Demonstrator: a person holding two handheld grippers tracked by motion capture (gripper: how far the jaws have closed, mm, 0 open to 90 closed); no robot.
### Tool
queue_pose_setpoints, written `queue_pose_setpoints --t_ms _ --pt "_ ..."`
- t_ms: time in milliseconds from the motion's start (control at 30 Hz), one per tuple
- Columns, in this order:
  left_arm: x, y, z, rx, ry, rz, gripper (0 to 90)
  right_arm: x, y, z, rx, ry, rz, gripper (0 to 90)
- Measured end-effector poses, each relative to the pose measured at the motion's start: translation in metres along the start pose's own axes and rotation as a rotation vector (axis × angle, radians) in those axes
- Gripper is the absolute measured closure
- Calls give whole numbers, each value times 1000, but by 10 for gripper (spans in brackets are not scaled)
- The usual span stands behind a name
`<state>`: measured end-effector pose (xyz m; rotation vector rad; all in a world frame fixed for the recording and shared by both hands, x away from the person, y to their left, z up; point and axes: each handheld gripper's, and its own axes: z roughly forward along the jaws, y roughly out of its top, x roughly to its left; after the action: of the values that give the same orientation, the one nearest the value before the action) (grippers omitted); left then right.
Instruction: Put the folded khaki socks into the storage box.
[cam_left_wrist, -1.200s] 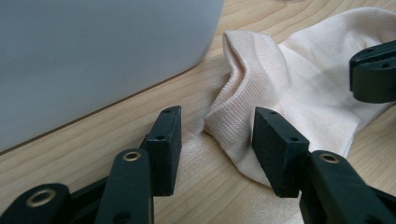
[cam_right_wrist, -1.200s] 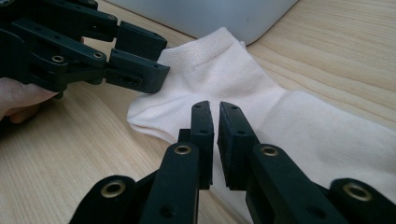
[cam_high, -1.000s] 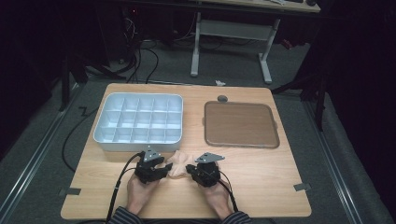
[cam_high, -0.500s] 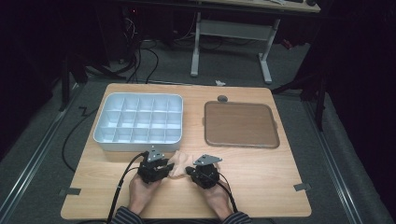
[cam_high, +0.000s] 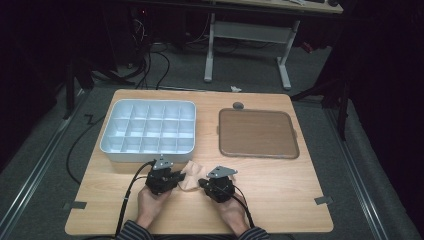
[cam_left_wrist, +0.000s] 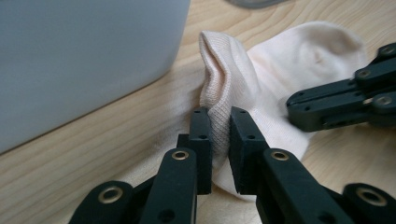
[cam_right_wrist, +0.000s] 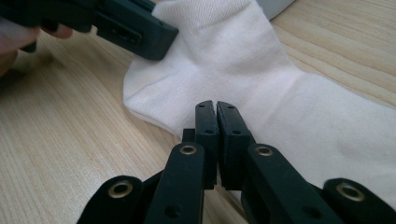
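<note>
At the lower centre of the counter (cam_high: 280, 200), a pale sock (cam_high: 190, 176) lies flat. The left gripper (cam_left_wrist: 219, 135), its jaws just closing, pinches a raised fold; the right gripper (cam_right_wrist: 215, 116) clamps the sock's edge. Both grips look made; lifting or folding remains, with the divided tray (cam_high: 150, 152) just behind.

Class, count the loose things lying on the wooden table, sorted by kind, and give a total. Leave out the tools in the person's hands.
Sock: 1
Divided white box: 1
Brown tray: 1
Small grey round thing behind the tray, too small to identify: 1
Total: 4
</note>
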<state>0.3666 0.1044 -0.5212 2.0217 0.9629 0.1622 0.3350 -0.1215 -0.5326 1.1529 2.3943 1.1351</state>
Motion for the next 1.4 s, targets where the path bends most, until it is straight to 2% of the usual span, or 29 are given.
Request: queue_pose_setpoints --t_ms 233,333,633,700,767,833,1067,1133,1200,1267,1367,1400 --pt "-7 9 -8 -29 -40 17 810 1 1 0 4 -3 -18 878" --pt "-7 11 -11 -48 -71 1 809 2 1 0 10 -5 -19 878" --pt "-8 13 -16 -80 -116 -11 810 4 4 3 20 13 -22 878" --pt "-8 13 -16 -83 -115 -11 811 4 5 4 22 16 -22 878" --pt "-13 16 -18 -90 -99 28 812 6 7 6 24 23 -27 878" --pt "-16 18 -19 -92 -104 41 814 7 7 7 20 29 -39 878" --pt "-16 19 -17 -97 -101 36 819 9 10 10 25 38 -40 878" --pt "-16 19 -16 -96 -94 43 819 10 10 10 23 40 -37 878" --pt "-17 19 -17 -78 -68 62 820 11 10 10 17 35 -45 846" --pt "-17 18 -18 -71 -51 72 820 12 9 9 11 31 -43 805" --pt "-16 18 -19 -69 -40 74 821 12 9 4 3 25 -43 795" --pt "-15 18 -20 -65 -34 73 821 11 9 -6 -22 12 -44 786"
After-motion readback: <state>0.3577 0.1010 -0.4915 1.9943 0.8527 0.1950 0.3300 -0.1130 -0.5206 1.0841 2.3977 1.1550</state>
